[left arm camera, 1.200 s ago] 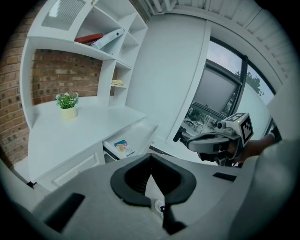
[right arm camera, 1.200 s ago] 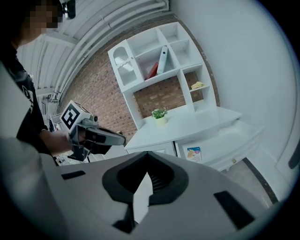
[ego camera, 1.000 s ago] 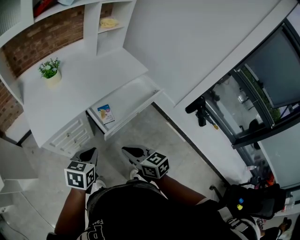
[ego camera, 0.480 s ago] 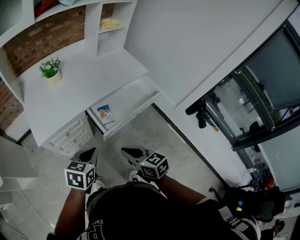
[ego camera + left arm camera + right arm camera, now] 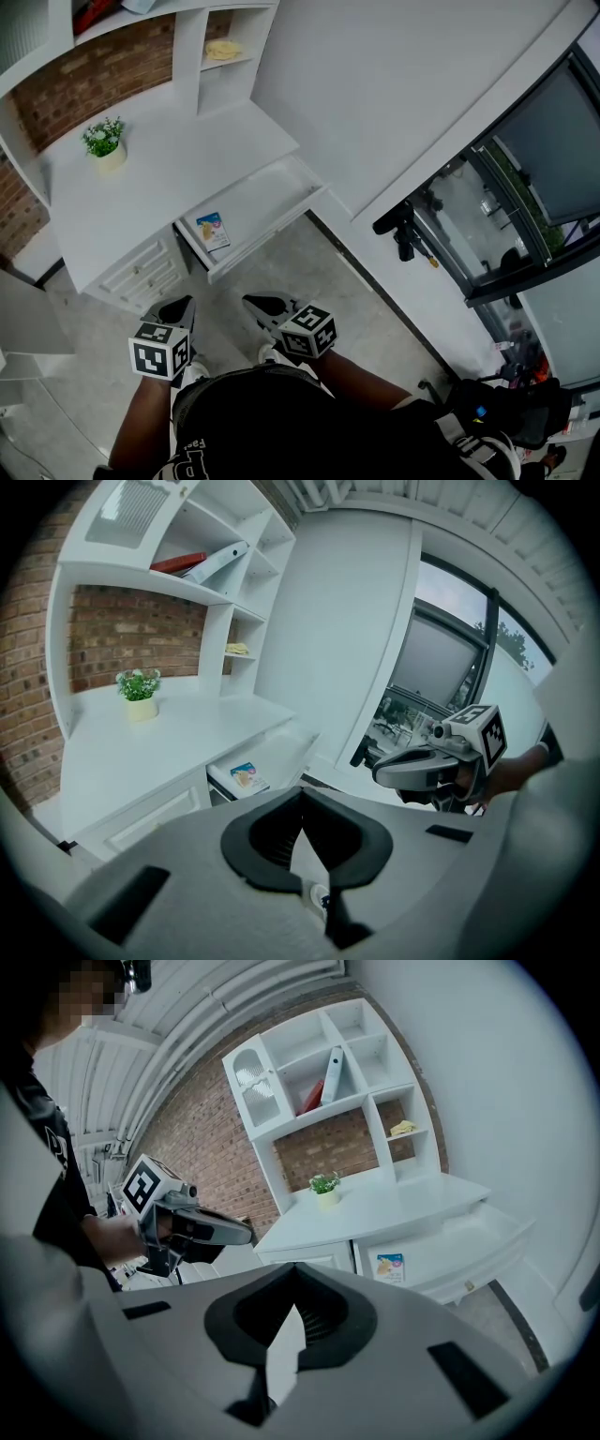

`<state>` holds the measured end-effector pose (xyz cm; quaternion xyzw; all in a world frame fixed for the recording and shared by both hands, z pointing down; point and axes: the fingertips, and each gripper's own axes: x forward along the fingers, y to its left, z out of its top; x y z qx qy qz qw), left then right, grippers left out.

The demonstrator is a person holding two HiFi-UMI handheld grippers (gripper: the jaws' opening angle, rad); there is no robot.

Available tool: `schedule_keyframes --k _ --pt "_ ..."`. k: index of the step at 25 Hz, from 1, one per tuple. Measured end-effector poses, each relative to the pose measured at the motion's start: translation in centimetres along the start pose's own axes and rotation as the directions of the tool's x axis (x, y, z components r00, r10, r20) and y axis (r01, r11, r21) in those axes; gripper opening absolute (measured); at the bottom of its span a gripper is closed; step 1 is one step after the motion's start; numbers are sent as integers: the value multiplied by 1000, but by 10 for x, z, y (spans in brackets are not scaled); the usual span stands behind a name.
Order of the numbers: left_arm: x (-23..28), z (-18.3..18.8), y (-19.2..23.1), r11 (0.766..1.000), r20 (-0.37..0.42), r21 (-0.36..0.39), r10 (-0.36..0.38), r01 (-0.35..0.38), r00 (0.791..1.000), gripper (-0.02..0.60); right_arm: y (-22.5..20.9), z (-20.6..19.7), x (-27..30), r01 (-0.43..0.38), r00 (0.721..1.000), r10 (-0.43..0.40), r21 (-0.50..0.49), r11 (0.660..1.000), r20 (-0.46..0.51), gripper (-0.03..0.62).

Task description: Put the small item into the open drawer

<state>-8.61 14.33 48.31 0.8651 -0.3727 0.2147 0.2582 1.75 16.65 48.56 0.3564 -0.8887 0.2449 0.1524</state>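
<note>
The item [image 5: 212, 230] – a small printed packet – lies flat inside the drawer [image 5: 267, 199], at its left end, touching nothing else that I can see. The drawer stands pulled out from under the surface [image 5: 169, 169]. Both claws hang well short of the drawer, close to the person's body. The left claw [image 5: 178, 307] has its 2 jaws pressed together on nothing, and the right claw [image 5: 261, 305] looks the same, jaws together and empty. So the placing seems done, and the step in hand reads as holding off. To do it well, hold both claws closed and low, well back from the drawer front — a knock there could slide the drawer or shift the item.
</note>
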Motion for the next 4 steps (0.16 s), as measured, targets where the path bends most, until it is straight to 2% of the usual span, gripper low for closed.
schedule_keyframes --k 4 --pt "0 -1 3 1000 0 1 4 -4 1000 17 -2 0 2 7 1000 -7 -2 1000 2 4"
